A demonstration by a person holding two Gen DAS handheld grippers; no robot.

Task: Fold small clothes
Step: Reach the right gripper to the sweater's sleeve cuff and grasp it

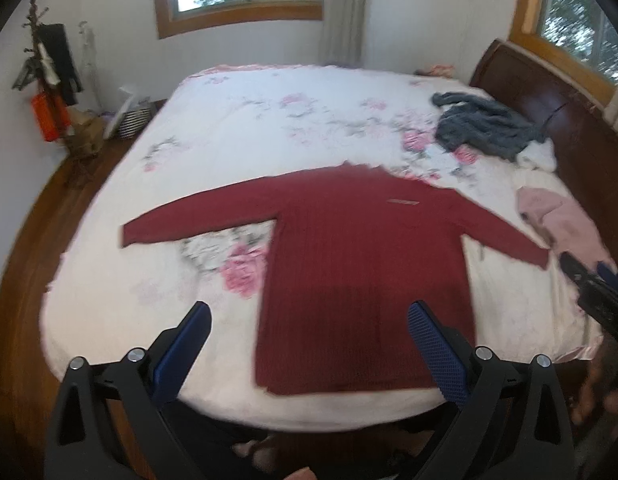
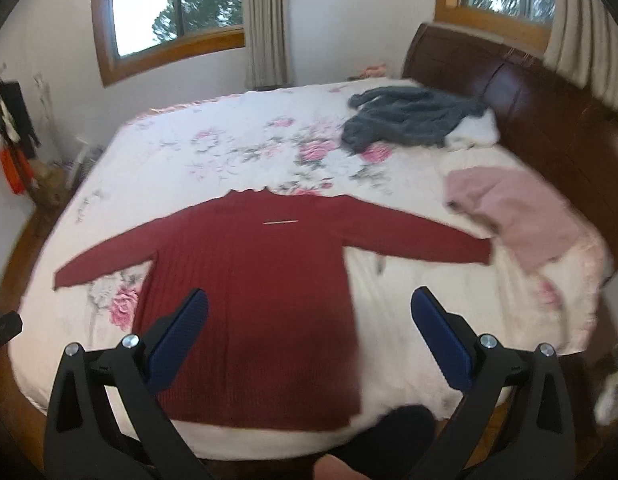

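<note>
Three garments lay on the white bedspread printed with pink flowers (image 2: 213, 152): one dark red ribbed long-sleeved sweater (image 2: 253, 300), one crumpled grey-blue knitted garment (image 2: 409, 116), and one pale pink garment (image 2: 521, 216); two wood-framed windows showed along the top of each frame. The red sweater lay flat at the centre of both views, both sleeves stretched out sideways, hem toward the bottom edge; the grey one sat at upper right near the dark wooden headboard (image 2: 549, 104), the pink one at the right edge just beside the sweater's cuff. The left gripper (image 1: 309, 316) stood with its two blue pads spread wide, pinching nothing, above the hem; the right gripper (image 2: 309, 304) was likewise wide apart and empty.
</note>
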